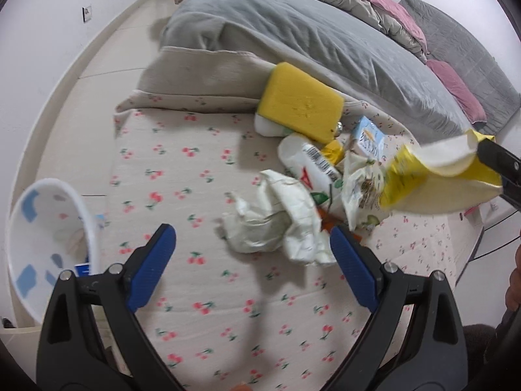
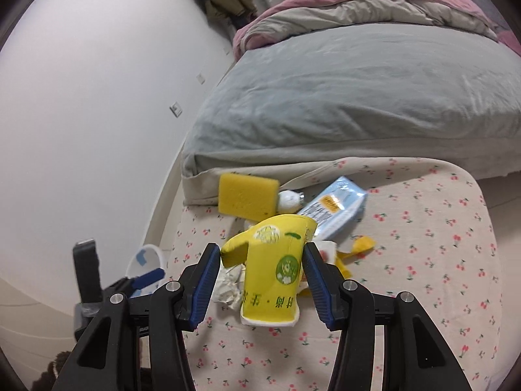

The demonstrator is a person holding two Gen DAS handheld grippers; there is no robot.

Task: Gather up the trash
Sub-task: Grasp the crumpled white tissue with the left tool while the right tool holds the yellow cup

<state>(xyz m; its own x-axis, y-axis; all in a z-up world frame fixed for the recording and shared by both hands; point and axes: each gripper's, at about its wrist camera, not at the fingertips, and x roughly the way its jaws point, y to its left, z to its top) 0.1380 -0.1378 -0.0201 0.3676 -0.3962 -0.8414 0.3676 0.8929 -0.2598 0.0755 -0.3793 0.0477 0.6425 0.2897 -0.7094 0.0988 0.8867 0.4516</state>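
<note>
Right tool [image 2: 260, 280] clamped on crushed yellow cup [image 2: 273, 273], lifted above the cherry-print bed cover [image 2: 423, 260]. Left tool [image 1: 252, 260] wide open, empty, crumpled white wrapper [image 1: 280, 221] just ahead between its tips; white bin [image 1: 45, 241] at left

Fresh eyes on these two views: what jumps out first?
The crushed yellow paper cup clamped in the right tongs, lifted above the cherry-print sheet. Next, the trash pile behind it: a yellow sponge leaning at the grey duvet's edge, crumpled white paper just ahead of the open, empty left tongs. A white bin stands off the bed's left edge.
</note>
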